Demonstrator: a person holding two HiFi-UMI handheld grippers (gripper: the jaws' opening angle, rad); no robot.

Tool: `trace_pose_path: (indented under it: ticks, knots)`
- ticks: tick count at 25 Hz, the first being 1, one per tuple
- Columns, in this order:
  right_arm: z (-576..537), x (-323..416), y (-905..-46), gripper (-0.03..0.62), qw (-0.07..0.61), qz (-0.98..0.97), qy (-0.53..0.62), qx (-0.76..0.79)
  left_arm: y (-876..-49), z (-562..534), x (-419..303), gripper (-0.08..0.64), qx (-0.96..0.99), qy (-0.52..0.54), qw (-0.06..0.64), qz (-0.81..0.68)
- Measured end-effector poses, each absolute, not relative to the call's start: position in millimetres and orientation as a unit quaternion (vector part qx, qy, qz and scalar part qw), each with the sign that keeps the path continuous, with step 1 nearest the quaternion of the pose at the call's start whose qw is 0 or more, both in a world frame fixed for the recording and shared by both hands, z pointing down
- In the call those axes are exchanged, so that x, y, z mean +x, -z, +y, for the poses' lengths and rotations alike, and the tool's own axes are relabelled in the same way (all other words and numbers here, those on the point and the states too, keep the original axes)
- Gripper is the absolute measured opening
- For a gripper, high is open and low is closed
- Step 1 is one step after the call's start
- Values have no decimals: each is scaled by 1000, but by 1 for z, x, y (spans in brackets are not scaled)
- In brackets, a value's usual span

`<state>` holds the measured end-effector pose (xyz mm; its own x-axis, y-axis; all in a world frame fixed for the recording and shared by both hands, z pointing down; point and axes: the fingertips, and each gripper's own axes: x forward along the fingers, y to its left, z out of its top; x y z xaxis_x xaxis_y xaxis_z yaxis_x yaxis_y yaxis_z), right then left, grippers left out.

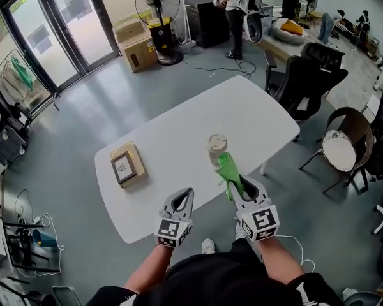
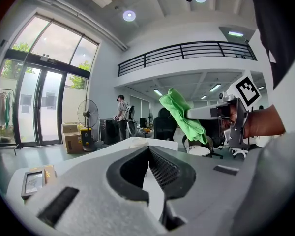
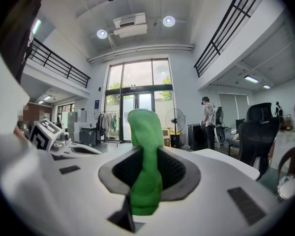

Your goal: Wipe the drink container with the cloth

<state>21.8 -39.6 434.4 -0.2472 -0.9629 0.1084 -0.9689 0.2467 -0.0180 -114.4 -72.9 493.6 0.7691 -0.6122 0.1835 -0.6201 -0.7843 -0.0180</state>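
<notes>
Status: the wipe is at its start, as far as I can judge. The bright green fabric cloth is in hand, clamped between the closed jaws of the right gripper. In the right gripper view it stands up from the jaws as a soft, rounded fold, matte and slightly fuzzy, with its tail hanging below the pads. The pale, round, lidded drink container stands upright on the smooth white table with rounded corners, near its front edge and just ahead of the right gripper. The cloth's upper end sits just beside the container's lower wall; whether they touch cannot be told from the head view. The container's wall looks cloudy and plastic-like, the lid flat and light. The left gripper hovers over the table's near edge, its ribbed dark pads brought together at the tips with nothing between them, apart from the container. So nothing steadies the container. Left to do: bring the cloth onto the wall and lid and rub. A flat brown cardboard-coloured box lies well apart to the left.
</notes>
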Motion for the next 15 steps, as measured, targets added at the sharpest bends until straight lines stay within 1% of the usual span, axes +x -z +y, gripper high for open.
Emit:
trace_pose_path:
  ticks: [10,15]
  knots:
    - [-115,69,-450,98,43,-829,-52,556,-494,-131,-70,14,916,-94,26,-389]
    - [-142,78,-463,98,47,-852,-71,516,-505,-144,-60,14,899,-109,40,-422]
